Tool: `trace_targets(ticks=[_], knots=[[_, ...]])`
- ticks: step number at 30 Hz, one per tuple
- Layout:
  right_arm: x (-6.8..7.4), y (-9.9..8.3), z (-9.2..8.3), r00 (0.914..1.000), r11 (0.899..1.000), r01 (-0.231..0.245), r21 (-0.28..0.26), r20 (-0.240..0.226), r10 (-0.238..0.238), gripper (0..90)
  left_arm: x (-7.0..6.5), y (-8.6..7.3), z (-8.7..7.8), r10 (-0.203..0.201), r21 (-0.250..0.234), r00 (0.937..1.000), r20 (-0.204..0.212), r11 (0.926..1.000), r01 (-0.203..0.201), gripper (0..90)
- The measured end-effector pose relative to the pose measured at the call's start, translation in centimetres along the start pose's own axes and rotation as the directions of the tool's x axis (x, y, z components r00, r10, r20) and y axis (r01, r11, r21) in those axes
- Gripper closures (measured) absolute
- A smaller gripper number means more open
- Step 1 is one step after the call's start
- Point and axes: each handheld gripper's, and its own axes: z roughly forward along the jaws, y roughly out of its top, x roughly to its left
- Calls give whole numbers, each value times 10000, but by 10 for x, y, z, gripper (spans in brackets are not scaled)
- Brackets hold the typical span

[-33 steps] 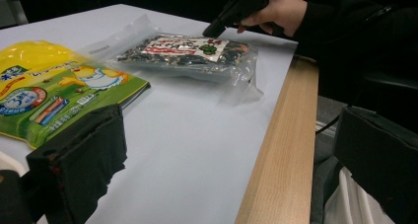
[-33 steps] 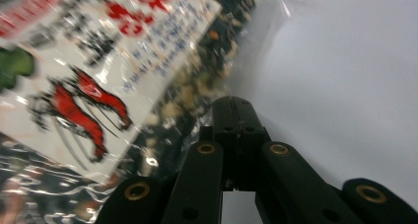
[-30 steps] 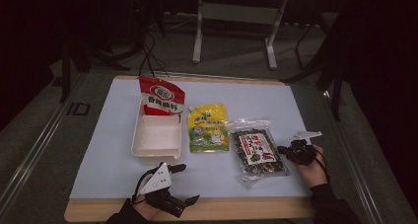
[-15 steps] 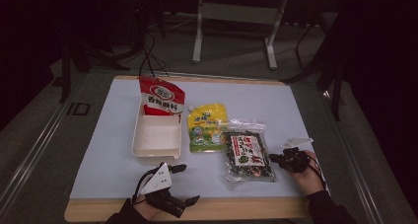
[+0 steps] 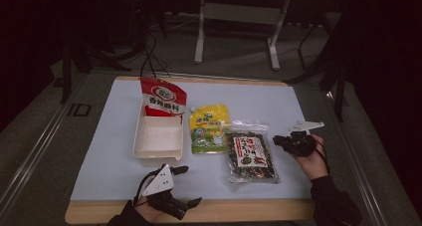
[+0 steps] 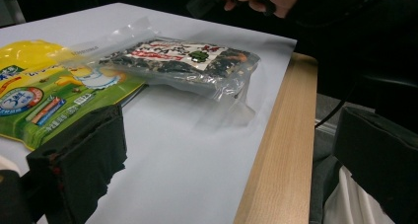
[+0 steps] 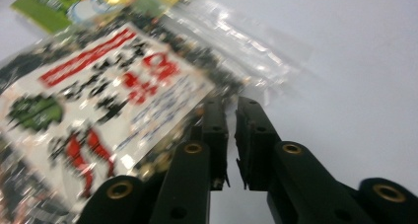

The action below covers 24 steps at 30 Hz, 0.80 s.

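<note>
A clear bag of dark dried food with a red and white label [image 5: 251, 156] lies flat at the table's right front, and I also see this bag [image 6: 182, 61] [image 7: 98, 100] in both gripper views. My right gripper [image 5: 275, 140] hovers just off its right edge, pointing left. In the right gripper view this right gripper [image 7: 231, 105] has its jaws a narrow slit apart. They have just been opening, and nothing is between them. My left gripper [image 5: 191, 186] rests at the front edge, and in its own view that gripper [image 6: 226, 135] is wide open and empty.
A white tray [image 5: 158, 159] sits left of centre with a red pouch [image 5: 161, 97] standing at its far end. A yellow-green pouch [image 5: 209, 129] lies between tray and bag. The wooden table edge [image 5: 239, 211] runs along the front. Metal stand legs [image 5: 201, 37] are behind the table.
The dark bag slid a little to the left with the right gripper at its edge. The right gripper then lifted clear of the bag. The left gripper has not moved.
</note>
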Motion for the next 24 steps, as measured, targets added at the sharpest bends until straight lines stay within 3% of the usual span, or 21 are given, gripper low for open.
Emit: trace_targets(ticks=[6, 13, 19, 24], knots=[[-17, 9, 16, 9993, 9994, -327, 62, -179, 328, 738, 2, -2, 1, -63, 43, 10000, -5, 10000, 63, 13], [-29, 22, 44, 9995, 9975, -242, 668, 229, 227, 609, 1, -2, 2, -16, 85, 10000, 11, 10000, 16, 13], [-44, 28, 63, 9977, 9937, -525, 988, 481, 480, 517, 1, -2, 1, -18, 109, 10000, -4, 9999, 18, 13], [-54, 31, 77, 9976, 9908, -681, 1169, 236, 658, 469, 2, -3, 1, -95, 108, 10000, -10, 9999, 95, 13]])
